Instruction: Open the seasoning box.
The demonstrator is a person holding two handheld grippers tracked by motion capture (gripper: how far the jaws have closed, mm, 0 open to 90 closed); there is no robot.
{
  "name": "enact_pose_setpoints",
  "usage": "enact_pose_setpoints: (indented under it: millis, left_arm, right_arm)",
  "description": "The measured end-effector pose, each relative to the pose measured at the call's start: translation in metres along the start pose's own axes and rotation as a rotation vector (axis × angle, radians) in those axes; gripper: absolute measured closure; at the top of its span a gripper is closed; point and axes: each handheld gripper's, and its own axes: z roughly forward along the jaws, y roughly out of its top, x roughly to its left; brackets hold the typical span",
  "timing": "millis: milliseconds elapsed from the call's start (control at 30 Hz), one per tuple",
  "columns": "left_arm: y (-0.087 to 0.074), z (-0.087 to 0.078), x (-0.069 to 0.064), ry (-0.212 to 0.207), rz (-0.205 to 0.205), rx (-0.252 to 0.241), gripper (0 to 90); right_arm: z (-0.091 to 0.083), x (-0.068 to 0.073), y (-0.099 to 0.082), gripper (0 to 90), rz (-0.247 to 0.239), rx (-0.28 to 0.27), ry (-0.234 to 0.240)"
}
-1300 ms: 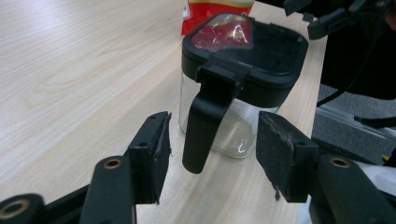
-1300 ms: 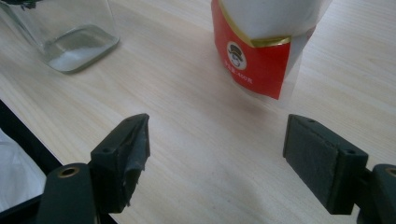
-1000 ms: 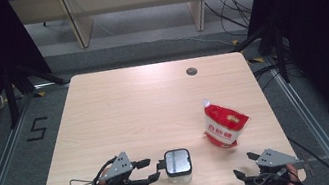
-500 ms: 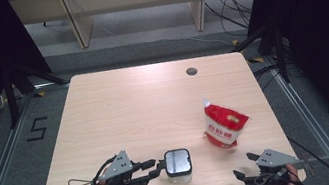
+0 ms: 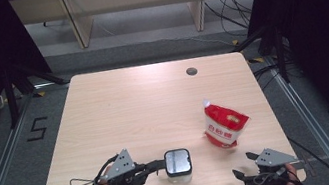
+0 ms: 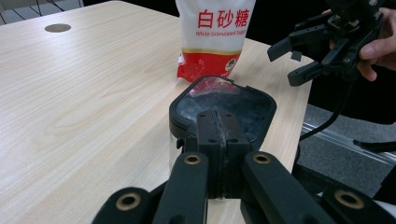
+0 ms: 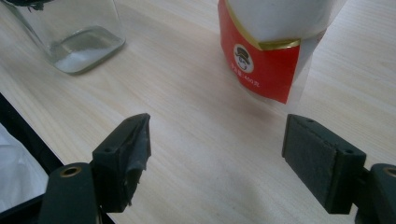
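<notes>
My left tool has just been closing and its jaws now meet, empty, at the lid edge of the jar. The lid is still on. My right tool stands wide, the sugar bag just ahead of it, unopened.

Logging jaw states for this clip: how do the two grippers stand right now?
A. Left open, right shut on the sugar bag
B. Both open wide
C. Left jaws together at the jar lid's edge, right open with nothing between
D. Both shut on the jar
C: the left gripper has its pads pressed together at the rim of the glass jar's black lid, while the right gripper stands wide apart over bare table, short of the white sugar bag.
</notes>
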Motion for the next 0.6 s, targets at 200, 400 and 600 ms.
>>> enact_pose_setpoints:
  millis: [200,400,600]
  left_arm:
    - [0.0007,0.0023,0.0009,0.002,0.005,0.0,89.1]
    - [0.0007,0.0041,0.002,-0.002,0.015,-0.001,89.2]
    - [-0.0003,0.0063,0.0053,0.015,0.014,-0.003,89.2]
  right_arm:
    - [0.0,0.0046,0.0015,25.1,0.028,0.008,0.002]
    - [0.0016,0.0066,0.0052,28.7,-0.005,-0.026,0.014]
    - [0.0023,0.0094,0.0081,31.3,-0.022,-0.056,0.015]
